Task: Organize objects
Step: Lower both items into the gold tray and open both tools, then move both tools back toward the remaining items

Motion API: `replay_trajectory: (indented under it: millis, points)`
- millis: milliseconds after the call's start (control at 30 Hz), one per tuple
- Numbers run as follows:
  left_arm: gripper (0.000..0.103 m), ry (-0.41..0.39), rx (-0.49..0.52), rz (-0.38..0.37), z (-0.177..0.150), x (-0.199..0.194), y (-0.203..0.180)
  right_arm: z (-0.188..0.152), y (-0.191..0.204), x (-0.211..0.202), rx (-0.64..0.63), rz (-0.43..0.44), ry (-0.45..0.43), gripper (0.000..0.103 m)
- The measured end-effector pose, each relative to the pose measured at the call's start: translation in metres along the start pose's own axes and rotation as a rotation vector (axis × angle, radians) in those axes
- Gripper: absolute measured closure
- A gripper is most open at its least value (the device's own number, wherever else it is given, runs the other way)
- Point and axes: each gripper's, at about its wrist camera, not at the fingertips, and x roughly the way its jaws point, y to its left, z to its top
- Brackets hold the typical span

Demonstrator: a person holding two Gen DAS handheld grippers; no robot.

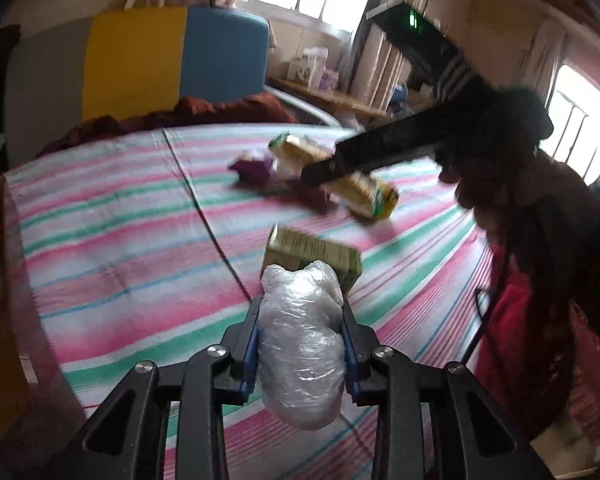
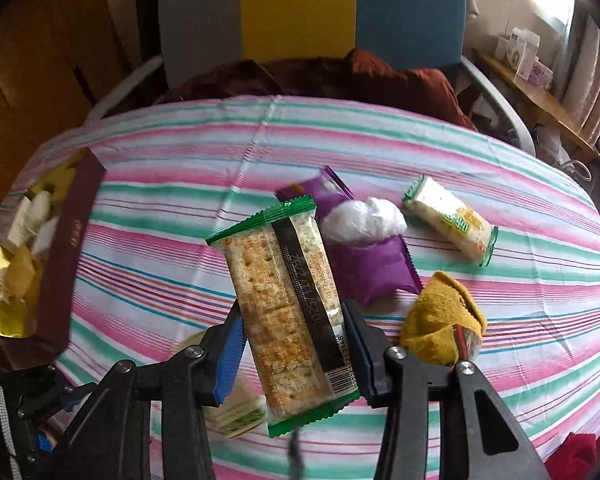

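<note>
My left gripper [image 1: 302,308] is shut on a clear plastic-wrapped bundle [image 1: 300,344], held above the striped tablecloth [image 1: 120,248]. A green cracker box [image 1: 314,258] lies just beyond it. My right gripper [image 2: 294,316] is shut on a green-edged cracker pack [image 2: 288,312] and holds it above the table. In the left wrist view the right gripper [image 1: 320,170] shows as a dark arm with that pack [image 1: 364,188]. On the table lie purple snack packs [image 2: 364,264], a white plastic bundle [image 2: 364,220], another cracker pack [image 2: 452,220] and a yellow cloth [image 2: 440,320].
A dark brown box [image 2: 56,256] holding several yellow and white packets sits at the table's left edge. A small green-printed pack [image 2: 240,412] lies under the right gripper. A chair with grey, yellow and blue panels [image 2: 300,12] and a rust-red blanket [image 2: 340,76] stand behind the table.
</note>
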Motion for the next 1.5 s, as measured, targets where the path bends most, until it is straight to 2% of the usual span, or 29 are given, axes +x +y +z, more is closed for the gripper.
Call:
replay_trajectory:
  millis: [167, 367, 600, 767, 833, 933, 1133, 1200, 1467, 1500]
  points:
    - [0.069, -0.075, -0.029, 0.059, 0.011, -0.04, 0.012, 0.002, 0.036, -0.013, 0.019, 0.096, -0.063, 0.056]
    - [0.068, -0.159, -0.112, 0.196, 0.012, -0.096, 0.054, 0.007, 0.092, -0.017, 0.009, 0.249, -0.09, 0.056]
    - [0.068, -0.212, -0.261, 0.4, -0.016, -0.167, 0.118, 0.012, 0.165, -0.01, -0.023, 0.398, -0.077, 0.056]
    - [0.066, -0.198, -0.351, 0.516, -0.043, -0.191, 0.152, 0.011, 0.214, 0.002, -0.04, 0.496, -0.03, 0.052]
    - [0.061, -0.189, -0.383, 0.541, -0.054, -0.196, 0.162, 0.008, 0.228, 0.006, -0.047, 0.536, -0.005, 0.05]
    - [0.043, -0.185, -0.407, 0.581, -0.066, -0.202, 0.17, 0.002, 0.241, 0.01, -0.063, 0.535, 0.015, 0.046]
    - [0.036, -0.19, -0.432, 0.614, -0.072, -0.208, 0.171, -0.013, 0.241, 0.013, -0.085, 0.457, 0.024, 0.046]
    - [0.031, -0.197, -0.435, 0.621, -0.07, -0.21, 0.168, -0.017, 0.241, 0.009, -0.095, 0.419, 0.007, 0.044]
    - [0.027, -0.195, -0.413, 0.666, -0.062, -0.21, 0.156, -0.029, 0.248, -0.008, -0.172, 0.273, -0.099, 0.04]
    - [0.027, -0.192, -0.409, 0.675, -0.061, -0.21, 0.155, -0.031, 0.25, -0.011, -0.188, 0.251, -0.117, 0.033]
